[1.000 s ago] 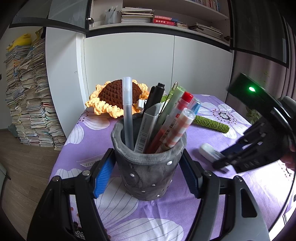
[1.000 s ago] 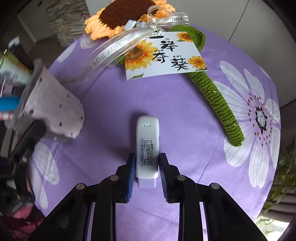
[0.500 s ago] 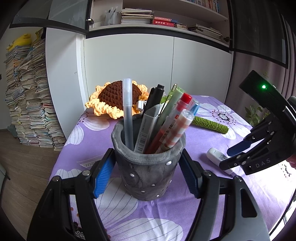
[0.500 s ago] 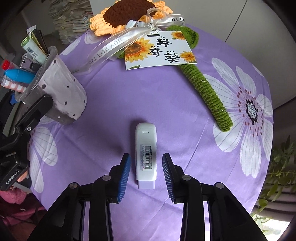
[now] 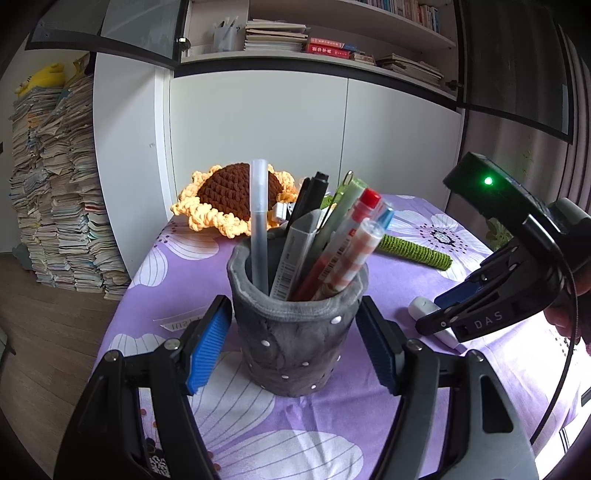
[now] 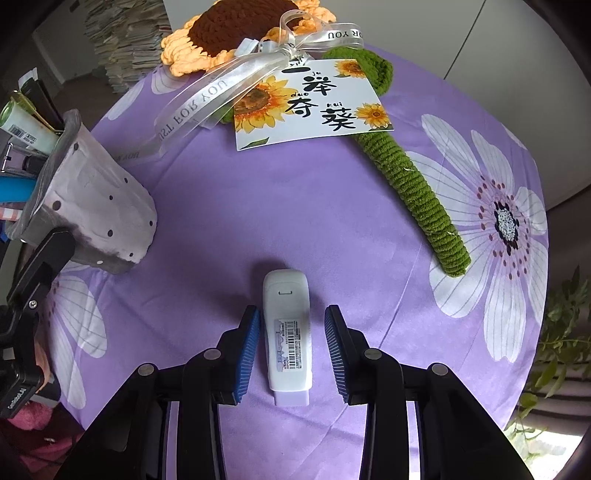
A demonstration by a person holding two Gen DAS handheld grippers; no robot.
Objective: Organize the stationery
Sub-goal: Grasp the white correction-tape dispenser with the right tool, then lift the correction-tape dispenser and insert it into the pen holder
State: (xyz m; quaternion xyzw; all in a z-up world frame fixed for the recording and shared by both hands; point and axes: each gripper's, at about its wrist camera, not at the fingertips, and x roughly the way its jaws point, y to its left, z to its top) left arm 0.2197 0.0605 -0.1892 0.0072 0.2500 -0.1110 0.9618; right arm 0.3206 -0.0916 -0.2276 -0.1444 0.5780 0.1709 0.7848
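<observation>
A grey felt pen holder (image 5: 295,347) full of several pens stands on the purple flowered tablecloth (image 5: 424,417); it also shows at the left of the right wrist view (image 6: 92,218). My left gripper (image 5: 291,347) is open with a finger on each side of the holder, not touching it. A white correction tape (image 6: 288,336) lies flat on the cloth. My right gripper (image 6: 291,350) is open around it, jaws apart from its sides. The right gripper (image 5: 476,306) shows in the left wrist view over the tape (image 5: 424,308).
A crocheted sunflower (image 6: 236,33) with a green stem (image 6: 413,184), a ribbon and a printed card (image 6: 314,107) lies at the far side of the table. Stacks of books (image 5: 55,199) stand on the floor at the left. White cupboards (image 5: 295,147) are behind.
My right gripper has opened and let go of the correction tape, which now lies on the cloth between its jaws. The left gripper and the pen holder have not moved.
</observation>
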